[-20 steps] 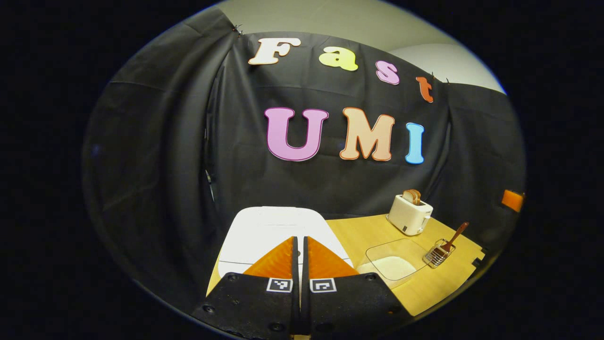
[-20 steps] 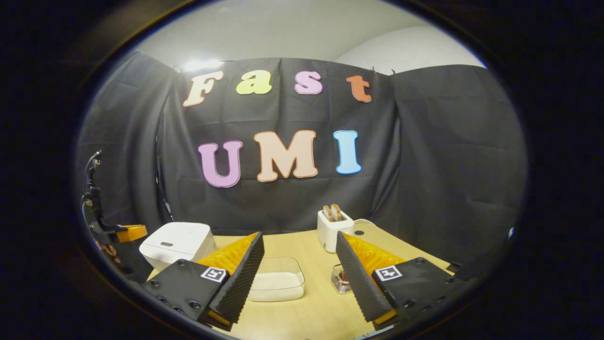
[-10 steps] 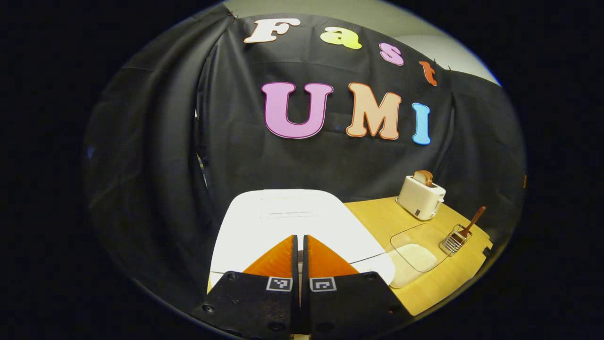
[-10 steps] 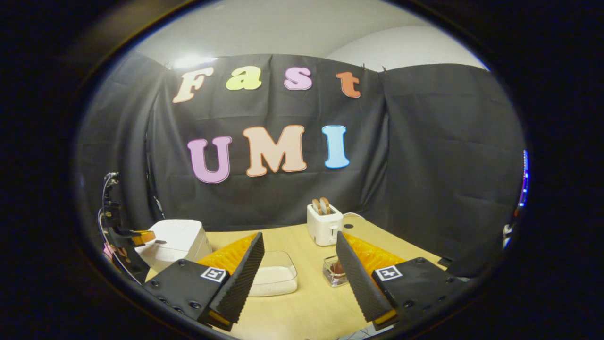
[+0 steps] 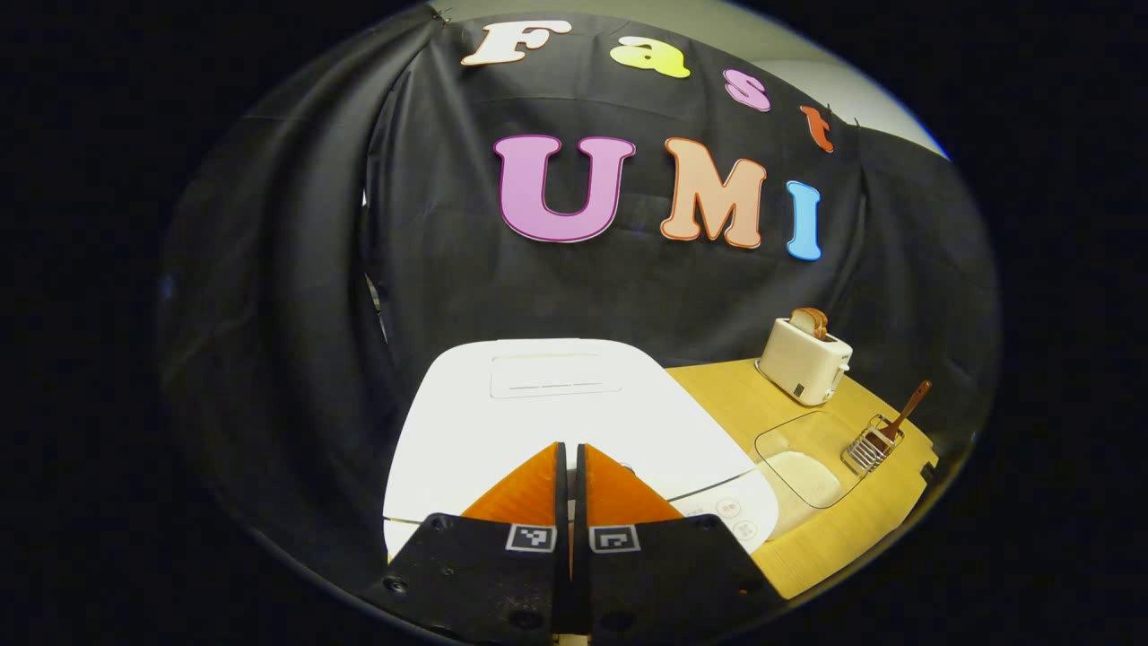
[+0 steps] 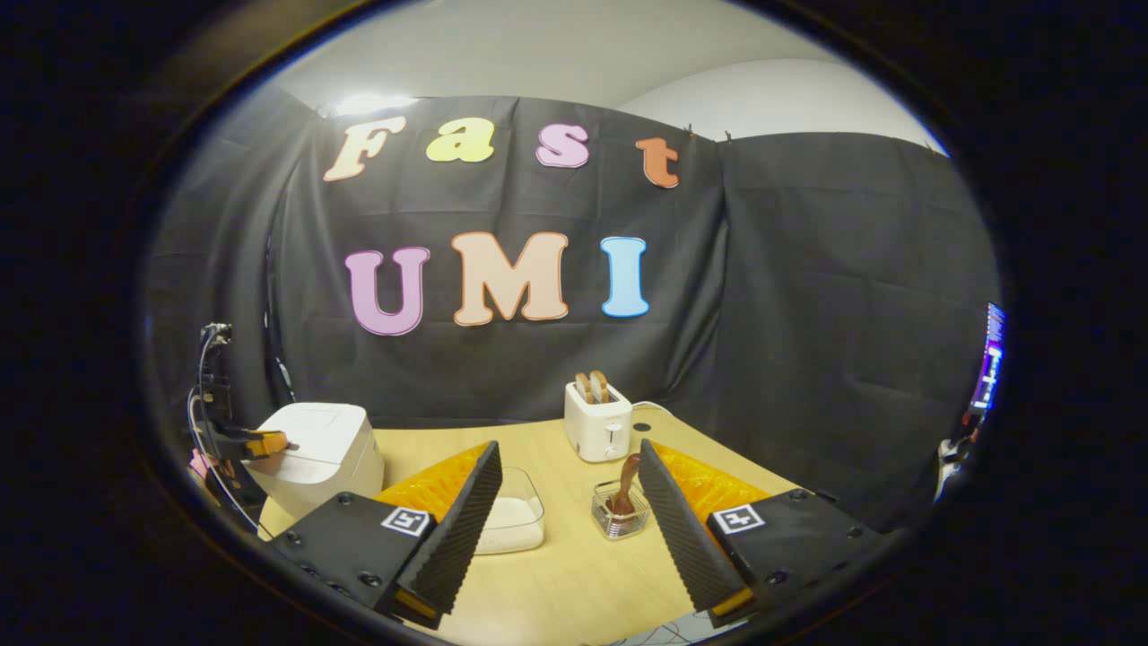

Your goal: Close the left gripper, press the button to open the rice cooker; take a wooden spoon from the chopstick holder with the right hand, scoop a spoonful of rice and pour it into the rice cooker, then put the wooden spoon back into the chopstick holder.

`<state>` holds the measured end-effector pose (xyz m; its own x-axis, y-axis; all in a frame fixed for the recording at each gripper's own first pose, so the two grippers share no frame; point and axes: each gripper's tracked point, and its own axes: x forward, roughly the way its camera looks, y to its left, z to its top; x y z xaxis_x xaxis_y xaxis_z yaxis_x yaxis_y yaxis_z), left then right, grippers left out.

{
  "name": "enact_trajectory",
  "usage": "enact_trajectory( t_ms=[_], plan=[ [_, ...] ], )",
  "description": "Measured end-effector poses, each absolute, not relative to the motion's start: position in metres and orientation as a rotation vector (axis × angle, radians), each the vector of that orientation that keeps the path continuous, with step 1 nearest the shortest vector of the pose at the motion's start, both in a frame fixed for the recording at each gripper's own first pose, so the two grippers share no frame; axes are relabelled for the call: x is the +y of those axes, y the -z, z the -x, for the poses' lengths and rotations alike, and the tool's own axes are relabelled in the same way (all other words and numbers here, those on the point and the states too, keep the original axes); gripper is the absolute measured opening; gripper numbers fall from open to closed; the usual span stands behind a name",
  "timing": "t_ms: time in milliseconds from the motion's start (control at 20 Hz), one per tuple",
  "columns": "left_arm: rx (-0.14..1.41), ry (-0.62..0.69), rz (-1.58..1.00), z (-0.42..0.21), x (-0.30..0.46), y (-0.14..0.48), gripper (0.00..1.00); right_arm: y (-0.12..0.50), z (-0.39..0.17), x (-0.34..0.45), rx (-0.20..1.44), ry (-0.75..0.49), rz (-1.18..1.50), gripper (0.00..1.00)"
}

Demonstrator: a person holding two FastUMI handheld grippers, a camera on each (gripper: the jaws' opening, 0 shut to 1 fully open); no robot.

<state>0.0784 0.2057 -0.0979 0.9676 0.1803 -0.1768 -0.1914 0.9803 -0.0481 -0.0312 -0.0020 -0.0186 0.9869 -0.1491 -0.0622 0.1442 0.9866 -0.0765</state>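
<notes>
While the left claw [image 5: 568, 446] has its two fingers pressed together with nothing between them, its tips sit over the front edge of the white rice cooker [image 5: 556, 408], whose lid is down; whether the tips touch the lid cannot be told from the left gripper view. In the right gripper view that same claw [image 6: 269, 442] shows at the front top edge of the rice cooker [image 6: 318, 449], at the far left end of the wooden counter [image 6: 574, 574]. The right claw [image 6: 569, 475] is spread wide and holds nothing, hanging above the counter to the right of the rice cooker. Between its fingers, farther off, stands the clear chopstick holder [image 6: 619, 516] with the wooden spoon [image 6: 625, 480] upright in it, handle up and leaning a little. A clear tub of rice [image 6: 513, 523] lies between the rice cooker and the chopstick holder, partly hidden behind the right claw's left-hand finger. A white toaster [image 6: 596, 426] with two slices of bread standing in its slots sits behind the tub, toward the black cloth wall. In the left gripper view the tub [image 5: 803, 458], the chopstick holder [image 5: 868, 449] with the spoon [image 5: 908, 408] and the toaster [image 5: 804, 359] all lie to the right of the rice cooker on the counter [image 5: 861, 529]
</notes>
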Motion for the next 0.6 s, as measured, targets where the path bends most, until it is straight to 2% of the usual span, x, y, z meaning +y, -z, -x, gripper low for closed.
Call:
enact_trajectory(
  t_ms=[200, 600],
  plan=[
    [0.174, -0.206, 0.058, -0.079, 0.205, 0.093, 0.00, 0.019, 0.030, 0.000, 0.066, 0.132, 0.094, 0.98],
    [0.039, -0.240, 0.083, -0.087, 0.212, 0.025, 0.00, 0.024, 0.030, 0.002, 0.073, 0.107, 0.104, 0.96]
  ],
)
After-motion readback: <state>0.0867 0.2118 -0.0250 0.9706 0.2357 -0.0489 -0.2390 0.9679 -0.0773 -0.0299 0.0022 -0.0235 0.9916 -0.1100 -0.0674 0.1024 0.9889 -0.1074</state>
